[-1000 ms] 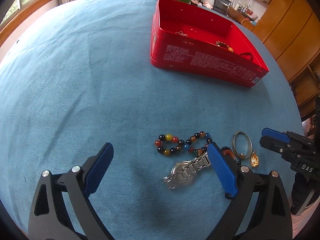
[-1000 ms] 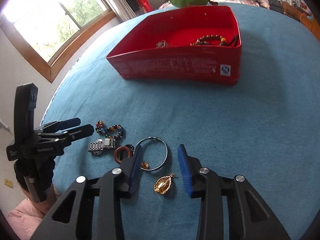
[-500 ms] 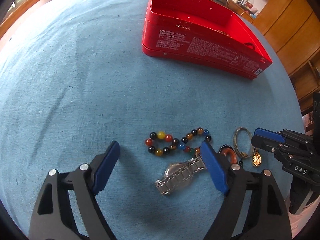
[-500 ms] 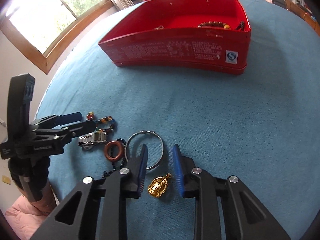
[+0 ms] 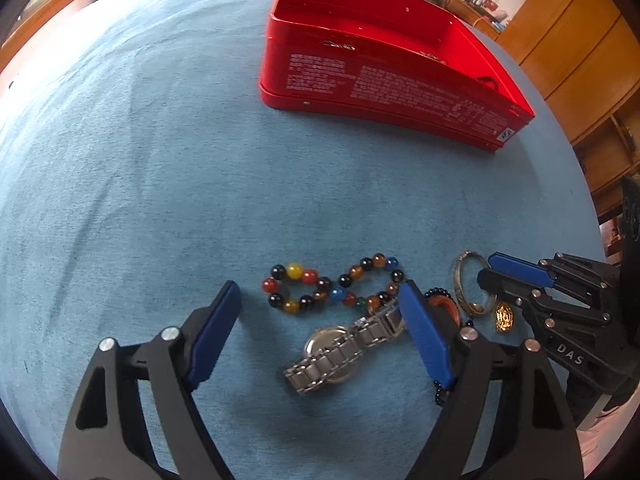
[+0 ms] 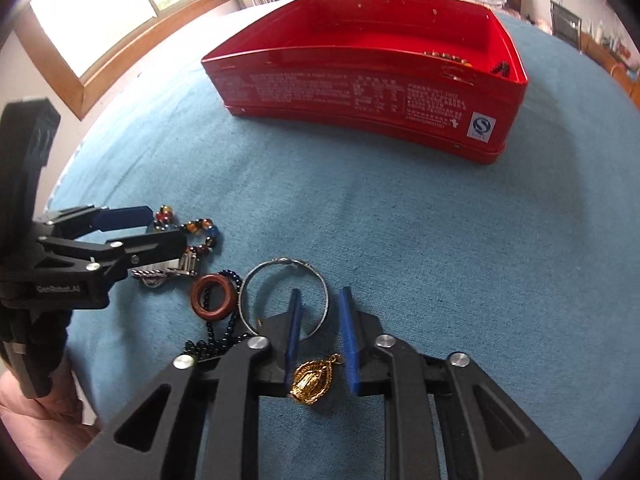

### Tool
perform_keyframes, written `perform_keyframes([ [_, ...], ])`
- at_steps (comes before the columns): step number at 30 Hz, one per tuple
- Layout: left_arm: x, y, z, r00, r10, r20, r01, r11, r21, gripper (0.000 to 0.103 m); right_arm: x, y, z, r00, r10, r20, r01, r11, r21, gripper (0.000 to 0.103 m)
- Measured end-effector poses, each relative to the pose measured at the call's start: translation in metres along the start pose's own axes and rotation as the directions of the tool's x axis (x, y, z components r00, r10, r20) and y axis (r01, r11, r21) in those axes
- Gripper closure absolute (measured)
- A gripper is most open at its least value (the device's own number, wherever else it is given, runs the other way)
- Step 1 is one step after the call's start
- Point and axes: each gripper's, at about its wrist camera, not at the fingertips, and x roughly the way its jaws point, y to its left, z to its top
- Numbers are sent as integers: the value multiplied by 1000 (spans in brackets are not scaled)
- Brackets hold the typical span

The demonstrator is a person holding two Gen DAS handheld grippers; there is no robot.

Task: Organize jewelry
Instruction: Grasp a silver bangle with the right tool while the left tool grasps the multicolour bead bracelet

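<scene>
Finding two bracelets in the tin [image 6: 360, 92], we note five pieces [image 5: 332, 354] outside; both grippers [image 5: 320, 312] [image 6: 320, 320] spread, empty.

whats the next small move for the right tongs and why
Probably lower slightly and close. The right tongs are open and narrow, straddling the rim of the silver bangle, with the gold pendant just behind the pads. Check which piece gets pinched before lifting it toward the red tin.
</scene>
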Motion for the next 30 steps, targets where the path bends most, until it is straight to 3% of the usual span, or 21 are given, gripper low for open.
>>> perform_keyframes([
  [4,2,-10,3,1000,1,8,-1,1000,28,48,1,3,1,1000,-12,6,12,1000,-4,98],
  [6,3,-15,5,1000,-29,4,29,999,37,63,3,2,2,1000,17,5,-17,999,27,100],
  [8,5,-16,8,996,-84,-10,84,996,27,88,2,-2,3,999,34,7,-34,999,42,100],
  [13,11,-17,20,993,-115,-12,115,993,12,99,-3,-14,9,999,42,31,-44,996,77,101],
  [19,14,-17,33,991,-136,-4,136,990,21,96,-11,-39,18,997,30,64,-38,991,128,100],
  [21,10,-21,30,989,-149,-6,149,988,42,75,-13,-46,17,997,31,68,-40,990,138,100],
  [22,10,-25,31,988,-151,-2,151,987,46,53,-13,-48,16,997,31,69,-41,989,141,100],
  [23,8,-27,31,989,-150,13,149,987,54,47,-14,-50,16,997,32,69,-42,989,145,101],
  [30,23,-41,28,998,-54,-22,56,995,82,44,-12,-55,13,996,47,80,-59,985,163,100],
])
